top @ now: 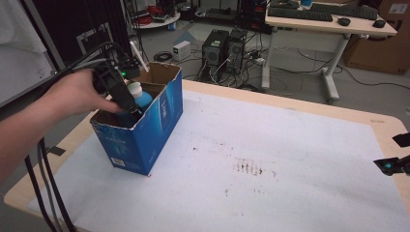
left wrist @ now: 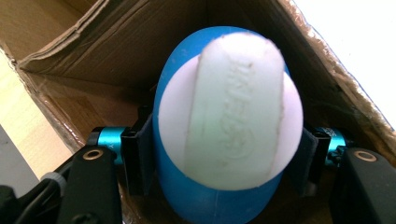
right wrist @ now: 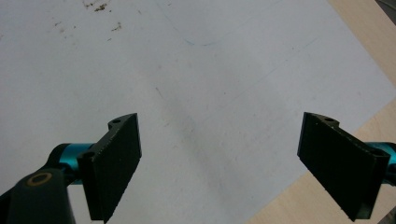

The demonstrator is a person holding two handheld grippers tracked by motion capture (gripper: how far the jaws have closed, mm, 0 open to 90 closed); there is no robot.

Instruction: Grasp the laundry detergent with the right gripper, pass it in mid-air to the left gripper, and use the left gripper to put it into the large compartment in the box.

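The person's left forearm comes in from the near left and the left hand tips the left gripper steeply down into the open blue cardboard box on the counter. Its jaws are clamped on either side of a blue bottle with a white cap, which stands upright inside the box. The right gripper hovers low over the counter's white mat, well apart from the box, its jaws wide apart and holding nothing.

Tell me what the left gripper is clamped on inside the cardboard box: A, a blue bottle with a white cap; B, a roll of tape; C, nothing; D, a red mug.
A: the left gripper has its jaws pressed against both sides of the blue bottle inside the cardboard box.
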